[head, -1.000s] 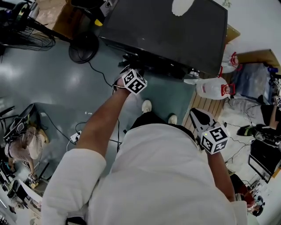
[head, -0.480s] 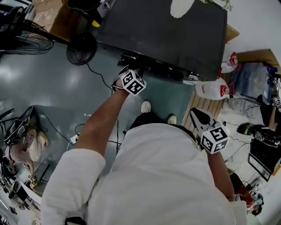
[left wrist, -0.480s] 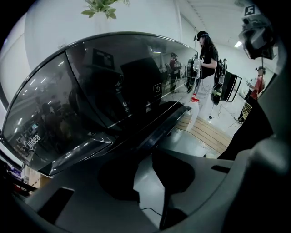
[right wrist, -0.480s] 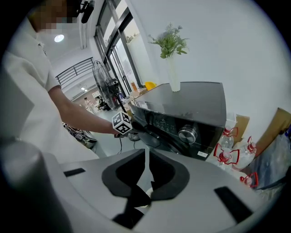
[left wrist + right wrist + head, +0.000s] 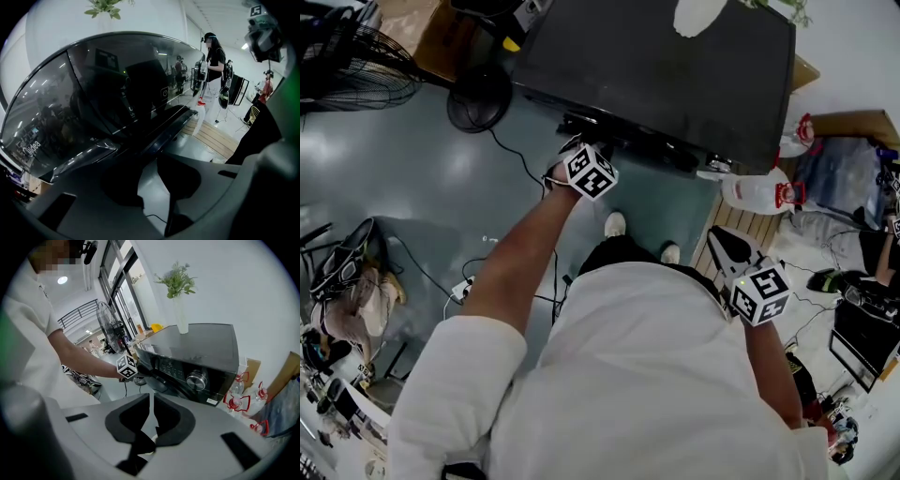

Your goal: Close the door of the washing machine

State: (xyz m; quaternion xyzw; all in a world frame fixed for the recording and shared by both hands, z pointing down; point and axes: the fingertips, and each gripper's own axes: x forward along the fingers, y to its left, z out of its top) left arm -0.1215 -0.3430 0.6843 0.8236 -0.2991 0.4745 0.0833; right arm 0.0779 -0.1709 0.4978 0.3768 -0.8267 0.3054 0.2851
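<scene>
A black washing machine stands in front of me, seen from above in the head view. Its dark glass door fills the left gripper view and looks slightly ajar along the machine's front. My left gripper is at the left end of that front, right by the door's edge. Its pads stand a little apart, and only floor shows between them. My right gripper hangs by my right side, away from the machine, with its pads together and nothing in them. The right gripper view shows the control knob.
A white vase with a plant stands on the machine's top. White jugs with red handles sit on the floor at its right. A floor fan and a round black stand base are to the left. Cables trail over the grey floor.
Almost nothing has changed. The head view shifted slightly, the left gripper stays at the machine's front, and the right gripper has not moved.
</scene>
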